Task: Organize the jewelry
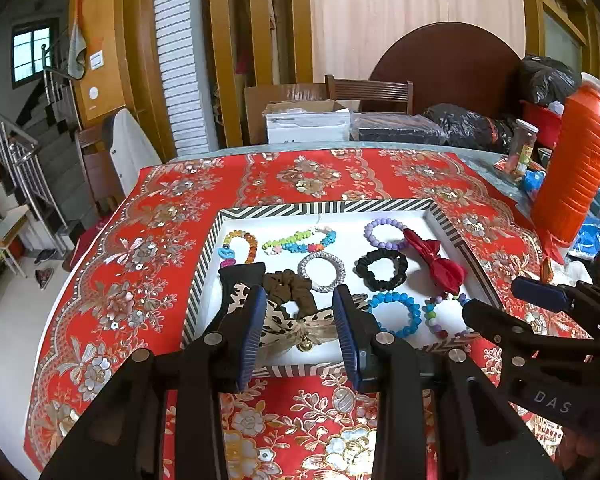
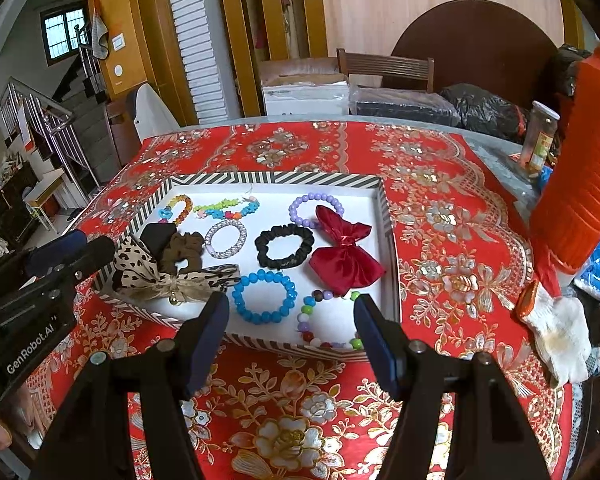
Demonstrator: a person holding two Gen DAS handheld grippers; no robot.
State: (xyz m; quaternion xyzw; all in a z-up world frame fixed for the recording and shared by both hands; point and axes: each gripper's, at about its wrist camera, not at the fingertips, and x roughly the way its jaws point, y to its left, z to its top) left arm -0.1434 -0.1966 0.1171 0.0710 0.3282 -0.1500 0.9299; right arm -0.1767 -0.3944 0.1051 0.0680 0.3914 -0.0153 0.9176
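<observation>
While both my claws hang spread and empty above the tray's near edge, my left claw [image 1: 300, 316] frames the leopard-print bow [image 1: 288, 326] at the near left, and my right claw [image 2: 290, 320] frames the blue bead bracelet [image 2: 265, 297]. Farther in the striped tray [image 2: 386, 216] on the red-clothed desk [image 2: 440, 208] lie the black scrunchie [image 2: 285, 247] and red bow [image 2: 342, 256].

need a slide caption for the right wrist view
Open right tongs hover before a striped tray of bracelets, scrunchies and a red bow on a red floral cloth.
</observation>
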